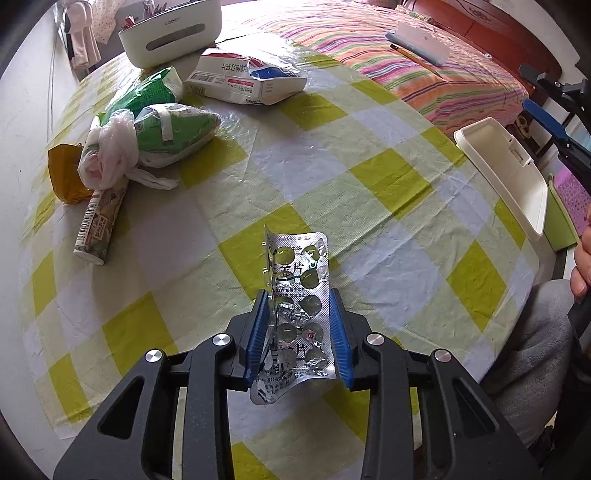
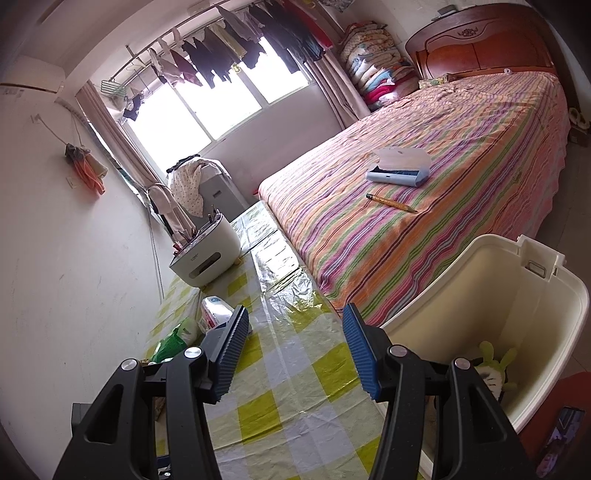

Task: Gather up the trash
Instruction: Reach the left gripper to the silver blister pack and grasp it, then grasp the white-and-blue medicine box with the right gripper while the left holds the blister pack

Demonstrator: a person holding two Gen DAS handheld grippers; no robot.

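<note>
A silver blister pack point(image 1: 301, 258), its pockets pushed empty, stands on edge between the blue pads of my left gripper point(image 1: 299, 295). The pads press on its two long sides and the left side is bent up, so the gripper is shut on it, just above the yellow-checked tablecloth point(image 1: 388, 177). A white bin point(image 1: 509, 177) stands off the table's right edge. In the right wrist view my right gripper point(image 2: 295, 310) is open and empty above the table, beside the bin point(image 2: 480, 295).
More litter lies at the far left: green packets point(image 1: 173, 133), a crumpled plastic bag point(image 1: 107, 155), a torn medicine box point(image 1: 240, 81), a long carton point(image 1: 98, 225), a yellow packet point(image 1: 64, 177). A white organiser point(image 1: 170, 29) stands behind. A striped bed point(image 2: 443, 166) borders the table.
</note>
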